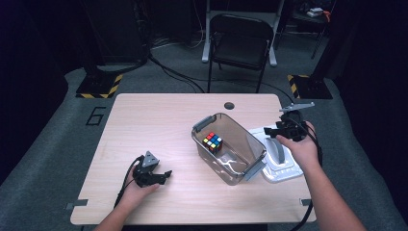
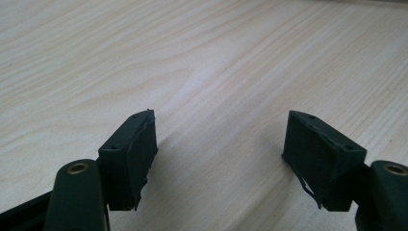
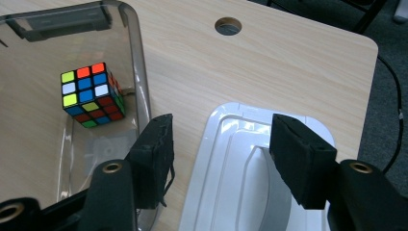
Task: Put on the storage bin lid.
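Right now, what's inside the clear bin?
A colourful puzzle cube sits on the floor of the clear bin, toward its far end. The rest of the floor looks bare through the walls, though glare on the near end hides some of it.

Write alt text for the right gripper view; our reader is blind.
The right claw hangs open above a white lid lying on a wooden table. Beside the lid, a clear bin holds a colourful puzzle cube.

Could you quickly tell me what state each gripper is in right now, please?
Left gripper: open, empty, over bare table.
Right gripper: open, holding nothing, above the white lid.
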`<action>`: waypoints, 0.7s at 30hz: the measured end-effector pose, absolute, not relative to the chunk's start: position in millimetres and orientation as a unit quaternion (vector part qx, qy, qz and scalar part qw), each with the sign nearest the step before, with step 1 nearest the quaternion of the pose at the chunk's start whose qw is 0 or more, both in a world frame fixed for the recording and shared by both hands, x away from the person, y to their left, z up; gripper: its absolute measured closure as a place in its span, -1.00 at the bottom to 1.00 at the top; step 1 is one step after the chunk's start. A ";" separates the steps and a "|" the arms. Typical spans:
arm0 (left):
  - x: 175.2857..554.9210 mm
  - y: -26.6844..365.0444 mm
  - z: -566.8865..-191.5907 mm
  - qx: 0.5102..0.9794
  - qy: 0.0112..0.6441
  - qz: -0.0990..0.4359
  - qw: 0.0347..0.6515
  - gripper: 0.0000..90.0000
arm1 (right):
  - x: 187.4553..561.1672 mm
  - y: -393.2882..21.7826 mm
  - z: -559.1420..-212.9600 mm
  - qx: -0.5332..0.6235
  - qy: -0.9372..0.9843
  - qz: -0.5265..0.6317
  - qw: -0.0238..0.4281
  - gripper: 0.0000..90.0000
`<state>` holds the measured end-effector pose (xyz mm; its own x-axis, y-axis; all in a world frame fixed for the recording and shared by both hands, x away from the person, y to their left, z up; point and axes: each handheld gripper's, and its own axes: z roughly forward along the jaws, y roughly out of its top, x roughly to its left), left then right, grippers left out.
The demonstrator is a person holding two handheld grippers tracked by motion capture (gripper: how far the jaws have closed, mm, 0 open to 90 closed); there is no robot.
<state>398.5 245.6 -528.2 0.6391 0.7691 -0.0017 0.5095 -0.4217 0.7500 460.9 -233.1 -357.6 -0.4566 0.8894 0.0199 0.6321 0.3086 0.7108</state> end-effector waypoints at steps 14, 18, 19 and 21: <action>398.8 245.4 -528.5 0.824 0.387 0.180 0.373 -0.39 | 469.5 -240.7 -374.0 0.502 0.780 0.318 0.197 -0.08; 398.8 245.4 -528.6 0.824 0.387 0.180 0.373 -0.39 | 472.2 -242.8 -379.5 0.507 0.779 0.314 0.196 -0.08; 398.8 245.3 -528.6 0.824 0.387 0.180 0.373 -0.39 | 472.5 -243.0 -380.8 0.509 0.778 0.313 0.196 -0.08; 398.9 245.3 -528.5 0.824 0.387 0.180 0.373 -0.39 | 473.6 -244.2 -383.7 0.510 0.777 0.314 0.197 -0.07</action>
